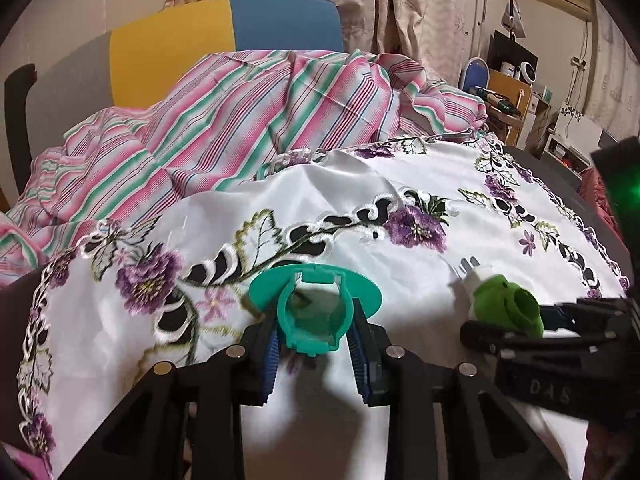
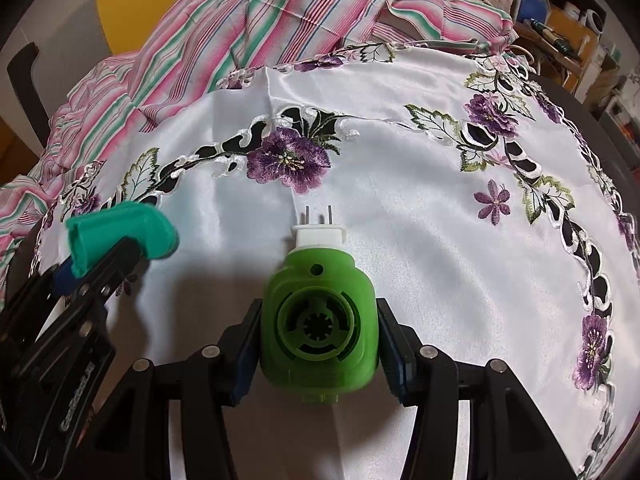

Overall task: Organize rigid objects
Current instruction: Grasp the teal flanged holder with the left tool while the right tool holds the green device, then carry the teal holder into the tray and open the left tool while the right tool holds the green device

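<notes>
My left gripper (image 1: 314,320) is shut on a teal plastic ring piece with a wide flange (image 1: 314,300), held just above the white embroidered tablecloth (image 1: 400,184). It also shows in the right wrist view (image 2: 120,236) at the left, in the left gripper (image 2: 96,268). My right gripper (image 2: 318,324) is shut on a green plug-in device with a white two-pin plug (image 2: 320,320), pins pointing away. The device also shows in the left wrist view (image 1: 506,304), held by the right gripper (image 1: 532,320) at the right.
A striped pink and green cloth (image 1: 240,120) lies bunched behind the tablecloth. A yellow and blue chair back (image 1: 224,44) stands beyond it. The dark table edge (image 1: 560,176) curves at the right, with shelves and clutter (image 1: 512,92) farther off.
</notes>
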`<state>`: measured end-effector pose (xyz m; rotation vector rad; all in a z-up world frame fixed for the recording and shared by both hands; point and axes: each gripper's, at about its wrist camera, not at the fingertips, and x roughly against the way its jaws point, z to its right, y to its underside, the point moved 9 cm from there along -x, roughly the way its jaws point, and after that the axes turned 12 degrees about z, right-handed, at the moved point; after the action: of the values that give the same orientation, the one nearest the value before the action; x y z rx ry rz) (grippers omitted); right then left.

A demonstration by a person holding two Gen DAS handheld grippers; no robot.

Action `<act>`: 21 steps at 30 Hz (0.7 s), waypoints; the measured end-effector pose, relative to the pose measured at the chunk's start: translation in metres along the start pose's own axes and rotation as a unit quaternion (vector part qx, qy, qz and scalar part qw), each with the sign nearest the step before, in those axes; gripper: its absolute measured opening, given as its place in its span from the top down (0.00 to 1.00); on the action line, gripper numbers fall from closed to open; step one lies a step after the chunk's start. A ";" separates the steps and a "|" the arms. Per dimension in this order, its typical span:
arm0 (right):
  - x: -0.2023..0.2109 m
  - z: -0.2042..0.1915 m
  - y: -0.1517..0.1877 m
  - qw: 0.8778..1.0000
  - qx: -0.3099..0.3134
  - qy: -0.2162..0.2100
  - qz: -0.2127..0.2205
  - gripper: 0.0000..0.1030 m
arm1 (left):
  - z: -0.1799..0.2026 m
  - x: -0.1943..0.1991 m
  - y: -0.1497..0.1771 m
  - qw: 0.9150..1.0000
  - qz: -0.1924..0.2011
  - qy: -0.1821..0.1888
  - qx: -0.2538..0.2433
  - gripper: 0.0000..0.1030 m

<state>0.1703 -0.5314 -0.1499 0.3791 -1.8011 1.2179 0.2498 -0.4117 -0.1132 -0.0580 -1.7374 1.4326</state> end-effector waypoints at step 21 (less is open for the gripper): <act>0.000 -0.001 0.001 1.000 -0.001 0.002 0.000 0.48 | -0.010 0.014 0.009 0.998 -0.022 0.005 0.059 0.63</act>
<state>0.1702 -0.5304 -0.1499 0.3753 -1.7991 1.2153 0.2429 -0.3936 -0.1123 0.0379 -1.6330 1.4976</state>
